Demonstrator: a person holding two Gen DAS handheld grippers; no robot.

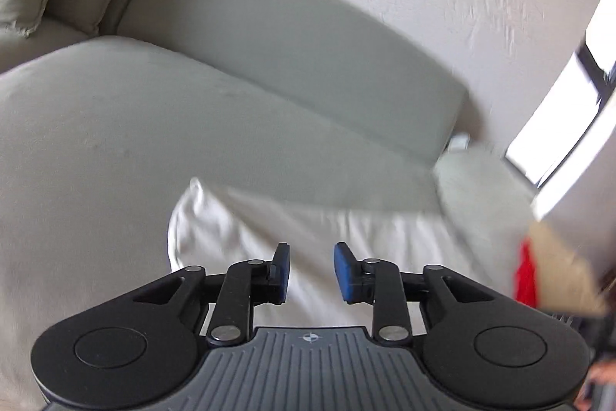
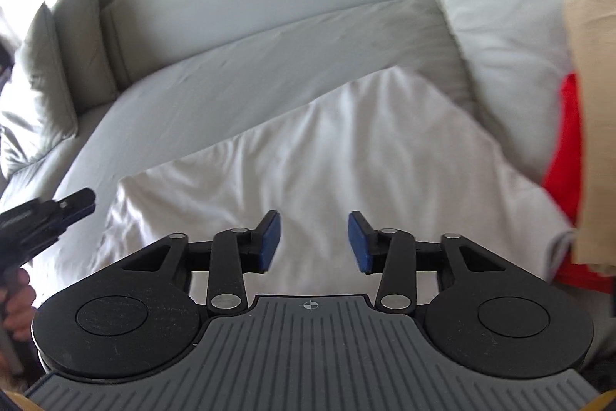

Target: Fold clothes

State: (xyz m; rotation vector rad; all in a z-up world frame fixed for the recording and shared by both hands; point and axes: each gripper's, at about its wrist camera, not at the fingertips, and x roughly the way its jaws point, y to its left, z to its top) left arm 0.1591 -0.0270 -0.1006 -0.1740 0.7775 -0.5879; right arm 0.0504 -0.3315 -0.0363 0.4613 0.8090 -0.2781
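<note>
Grey sofa seat (image 2: 231, 91) carries the white garment (image 2: 308, 149) at centre frame — limp, light cloth, best pinched at a corner or hem. Left gripper (image 1: 312, 270) and right gripper (image 2: 313, 241) hover above it — jaws apart, nothing held.

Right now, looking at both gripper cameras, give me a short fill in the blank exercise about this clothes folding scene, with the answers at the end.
1. The white garment lies spread on a grey ____.
2. Both the left gripper and the right gripper have their jaws ____, with nothing between them.
3. At the garment's right edge, beside the tan cloth, sits a piece of ____ fabric.
4. The pads on each gripper's fingers are coloured ____.

Answers: sofa; open; red; blue
</note>
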